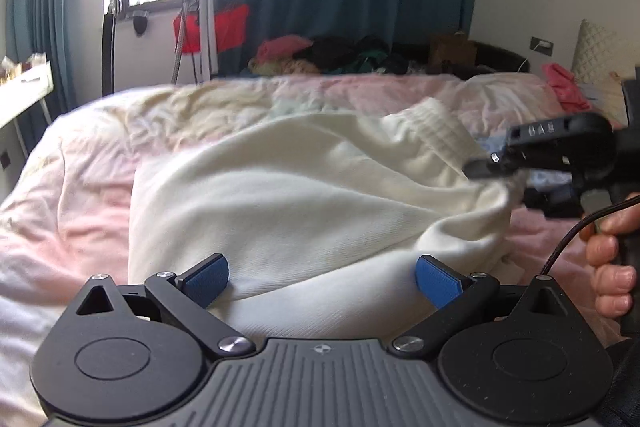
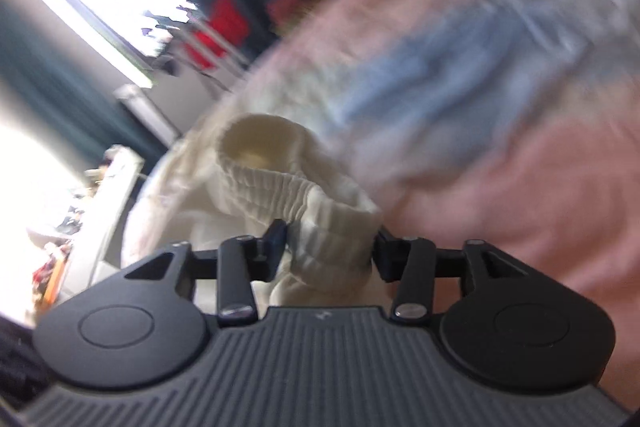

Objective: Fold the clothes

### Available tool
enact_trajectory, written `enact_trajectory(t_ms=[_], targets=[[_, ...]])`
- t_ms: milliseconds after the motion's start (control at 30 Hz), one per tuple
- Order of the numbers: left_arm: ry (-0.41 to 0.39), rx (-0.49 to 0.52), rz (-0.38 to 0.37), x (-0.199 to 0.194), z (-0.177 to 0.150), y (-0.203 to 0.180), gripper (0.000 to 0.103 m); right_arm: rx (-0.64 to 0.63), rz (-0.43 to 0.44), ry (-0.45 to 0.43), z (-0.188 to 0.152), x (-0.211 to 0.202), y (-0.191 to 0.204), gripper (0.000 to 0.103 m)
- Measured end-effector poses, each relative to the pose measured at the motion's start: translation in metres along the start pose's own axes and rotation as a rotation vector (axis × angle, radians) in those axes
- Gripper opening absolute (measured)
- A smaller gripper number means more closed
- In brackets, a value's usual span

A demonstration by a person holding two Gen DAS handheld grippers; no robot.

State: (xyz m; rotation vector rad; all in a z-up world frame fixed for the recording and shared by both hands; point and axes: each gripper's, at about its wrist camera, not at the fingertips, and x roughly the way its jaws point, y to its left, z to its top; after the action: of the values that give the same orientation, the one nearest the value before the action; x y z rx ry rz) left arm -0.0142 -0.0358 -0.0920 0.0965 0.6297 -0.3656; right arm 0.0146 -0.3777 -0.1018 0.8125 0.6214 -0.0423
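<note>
Bedding [image 1: 88, 187] — pink, rumpled — carries the cream garment [image 1: 280, 195] at centre. Left gripper [image 1: 322, 281] spread wide over its near edge; right gripper [image 2: 330, 247] pinches the ribbed cuff [image 2: 280, 183]. Risk: thick cuff may slip — shallow grip.

Motion blur smeared the pink bedding [image 2: 520, 167] and a blue garment [image 2: 420, 83] ahead of the right gripper [image 2: 328, 247]; its fingertips were buried in the cream garment's ribbed cuff [image 2: 320, 211]
</note>
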Motion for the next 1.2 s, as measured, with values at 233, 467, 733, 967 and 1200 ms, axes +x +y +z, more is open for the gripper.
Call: enact_trajectory(t_ms=[233,467,733,967,1200], targets=[[0.066,-0.025,0.022,0.011,-0.007,0.005,0.1,0.016,-0.057,-0.108,0.01,-0.025,-0.004,0.071],[0.077,-0.009,0.037,0.013,-0.01,0.004,0.1,-0.183,0.053,-0.112,0.026,-0.008,0.03,0.078],[0.081,-0.022,0.03,0.013,-0.01,0.006,0.1,-0.349,-0.016,-0.007,0.051,0.046,0.058,0.061],[0.117,-0.014,0.048,0.018,-0.004,0.002,0.101,-0.314,0.022,0.052,0.063,0.072,0.048,0.016],[0.129,-0.022,0.039,0.024,-0.002,0.002,0.102,-0.349,-0.004,-0.011,0.065,0.08,0.045,0.013]])
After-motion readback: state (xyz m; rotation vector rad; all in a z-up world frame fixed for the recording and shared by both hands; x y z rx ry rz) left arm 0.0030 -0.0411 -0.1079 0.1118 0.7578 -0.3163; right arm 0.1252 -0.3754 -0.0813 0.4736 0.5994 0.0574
